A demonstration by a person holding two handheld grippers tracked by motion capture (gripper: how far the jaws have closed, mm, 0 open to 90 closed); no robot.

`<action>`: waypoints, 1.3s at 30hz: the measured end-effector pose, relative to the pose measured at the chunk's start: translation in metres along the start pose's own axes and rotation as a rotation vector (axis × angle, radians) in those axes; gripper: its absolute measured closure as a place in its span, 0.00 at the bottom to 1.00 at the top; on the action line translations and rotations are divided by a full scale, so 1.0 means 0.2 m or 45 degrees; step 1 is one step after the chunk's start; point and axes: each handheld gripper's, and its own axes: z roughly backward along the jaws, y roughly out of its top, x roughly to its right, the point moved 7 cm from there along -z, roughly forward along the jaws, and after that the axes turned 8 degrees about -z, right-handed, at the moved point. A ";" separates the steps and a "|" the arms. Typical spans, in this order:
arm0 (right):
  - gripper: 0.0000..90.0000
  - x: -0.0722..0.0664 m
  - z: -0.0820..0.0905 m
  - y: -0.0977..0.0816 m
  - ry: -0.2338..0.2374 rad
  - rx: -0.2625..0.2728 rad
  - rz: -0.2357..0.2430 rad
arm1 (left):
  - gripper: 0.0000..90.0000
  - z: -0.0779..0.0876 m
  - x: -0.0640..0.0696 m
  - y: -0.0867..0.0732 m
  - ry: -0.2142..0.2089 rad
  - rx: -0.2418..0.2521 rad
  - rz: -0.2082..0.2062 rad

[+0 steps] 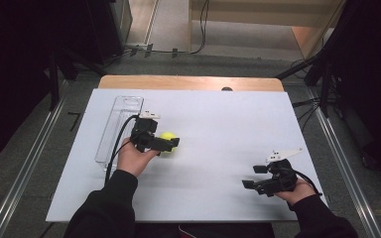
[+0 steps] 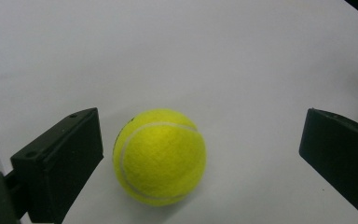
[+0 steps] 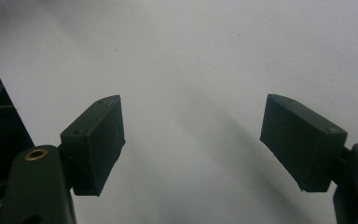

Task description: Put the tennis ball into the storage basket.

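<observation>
A yellow tennis ball [image 1: 168, 137] is seen resting on the white table surface [image 1: 218, 129], left of the table's centre. In the high view the left gripper [image 1: 171, 144] is held over the ball from the near-left side, with the person's left hand [image 1: 135, 157] wrapped around its body and a black cable [image 1: 117, 141] trailing back from it.

In the left gripper view the ball [image 2: 160, 156] is found between the two black jaws, which are spread wide. The ball lies much nearer the jaw at the left of that view, just beside it, though contact cannot be confirmed; a broad stretch of bare table is seen between the ball and the other jaw. The ball is therefore not gripped.

A clear plastic tray [image 1: 120, 126] is noted lying lengthwise at the table's left side, just beyond and left of the left gripper, well clear of the ball.

The right gripper [image 1: 250, 177] is held low near the front right corner of the table by the right hand [image 1: 297, 191], well apart from the ball. In the right gripper view its jaws are likewise spread apart, with nothing but white table surface between them. A grey three-cornered plate [image 1: 284, 154] is observed on top of it.
</observation>
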 end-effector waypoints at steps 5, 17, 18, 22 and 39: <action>0.22 0.00 0.00 0.00 -0.002 -0.002 0.001 | 0.00 -0.02 -0.02 0.02 0.020 -0.004 0.007; 0.22 0.00 0.00 0.00 -0.003 -0.001 0.002 | 0.00 -0.07 -0.07 0.08 0.033 0.001 0.027; 0.22 0.00 0.00 0.00 -0.003 -0.002 0.002 | 0.00 -0.07 -0.07 0.08 0.036 0.005 0.030; 0.22 0.00 0.00 0.00 0.001 -0.001 0.001 | 0.01 -0.07 -0.09 0.07 0.047 -0.006 0.027; 0.22 0.00 0.00 0.00 -0.001 -0.004 0.003 | 0.01 -0.10 -0.08 0.04 0.052 0.001 0.032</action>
